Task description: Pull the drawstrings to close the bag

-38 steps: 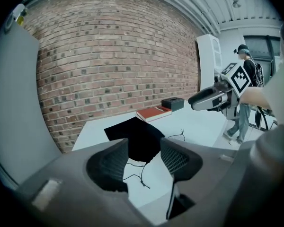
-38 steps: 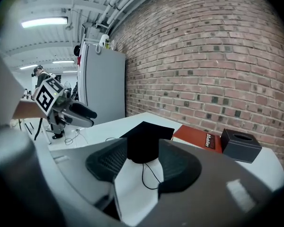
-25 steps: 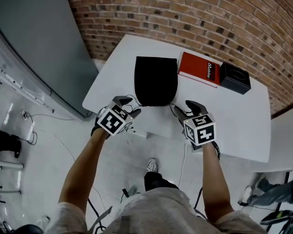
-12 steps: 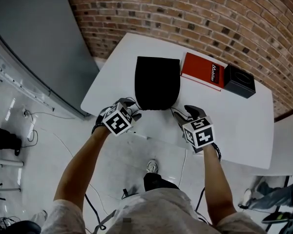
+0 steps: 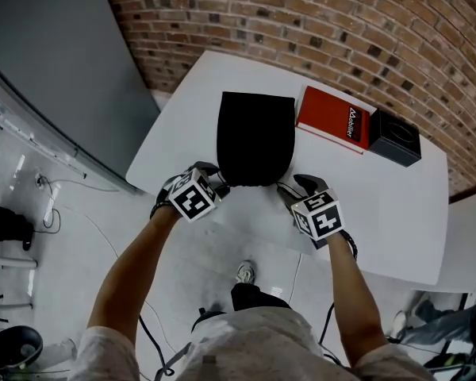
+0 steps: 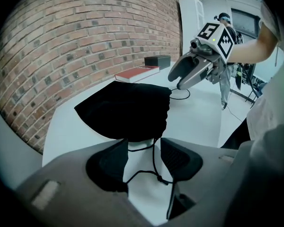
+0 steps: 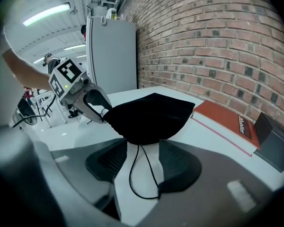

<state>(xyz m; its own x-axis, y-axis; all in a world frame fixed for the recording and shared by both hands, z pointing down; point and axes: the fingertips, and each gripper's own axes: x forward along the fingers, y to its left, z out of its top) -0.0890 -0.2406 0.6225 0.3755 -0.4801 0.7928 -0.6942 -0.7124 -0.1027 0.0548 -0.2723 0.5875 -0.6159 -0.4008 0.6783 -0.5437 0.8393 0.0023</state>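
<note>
Black fabric drawstring bag (image 5: pixel 255 137) is seen mid-frame on the white surface (image 5: pixel 389 205). Its thin black cords (image 6: pixel 153 156) are lying unclamped between the parted jaws of the left gripper (image 5: pixel 216 179) and right gripper (image 5: pixel 292 186).

Black fabric drawstring bag (image 5: pixel 255 137) lies flat on white bench (image 5: pixel 381 205), mouth twd near edge, partly gathered. Thin black drawstrings (image 6: pixel 154 157) trail slack from both mouth corners.

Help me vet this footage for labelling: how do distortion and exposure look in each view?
Head view: brick wall bows outward; bag is featureless black. Left gripper view: fisheye, dark corners, drawstring sharp. Right gripper view: same fisheye, ceiling light blown out.
</note>
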